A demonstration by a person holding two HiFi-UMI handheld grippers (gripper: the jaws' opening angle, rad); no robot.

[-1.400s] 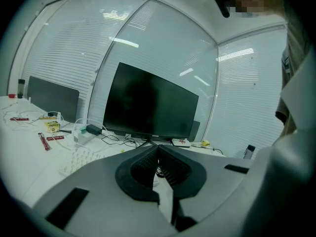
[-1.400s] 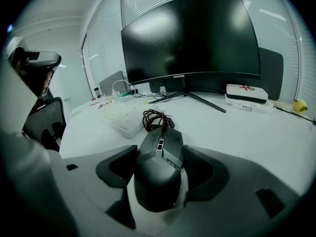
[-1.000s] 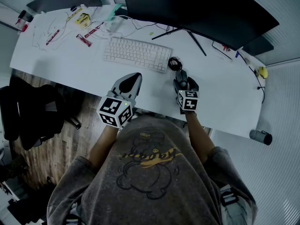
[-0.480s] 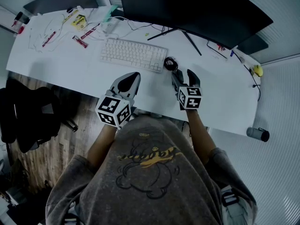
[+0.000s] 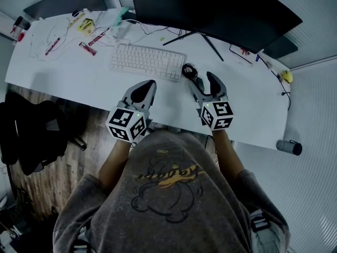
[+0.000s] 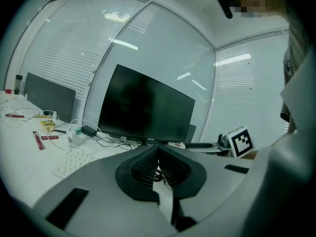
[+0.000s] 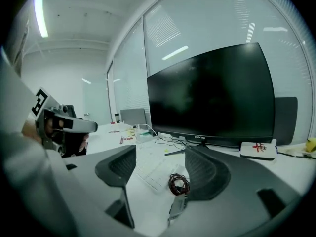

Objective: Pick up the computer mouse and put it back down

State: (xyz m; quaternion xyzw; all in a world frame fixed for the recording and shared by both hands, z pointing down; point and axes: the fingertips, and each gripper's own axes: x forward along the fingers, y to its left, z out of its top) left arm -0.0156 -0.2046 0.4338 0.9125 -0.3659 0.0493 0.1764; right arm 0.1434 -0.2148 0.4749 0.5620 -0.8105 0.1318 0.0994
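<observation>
Your left gripper (image 5: 148,85) hangs clenched and empty over the desk's (image 5: 79,74) near edge. The mouse (image 7: 178,207) lies on the desk, lengthwise toward the monitor (image 5: 210,9). It sits below your right gripper (image 5: 202,79), whose jaws, just narrowed slightly, stand apart with nothing between them.

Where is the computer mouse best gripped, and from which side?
The mouse lies flat on the desk, long axis pointing away, with its coiled cable at the far end. So probably grip across its two long sides at mid-body, coming from above at the near end, clear of the cable.
</observation>
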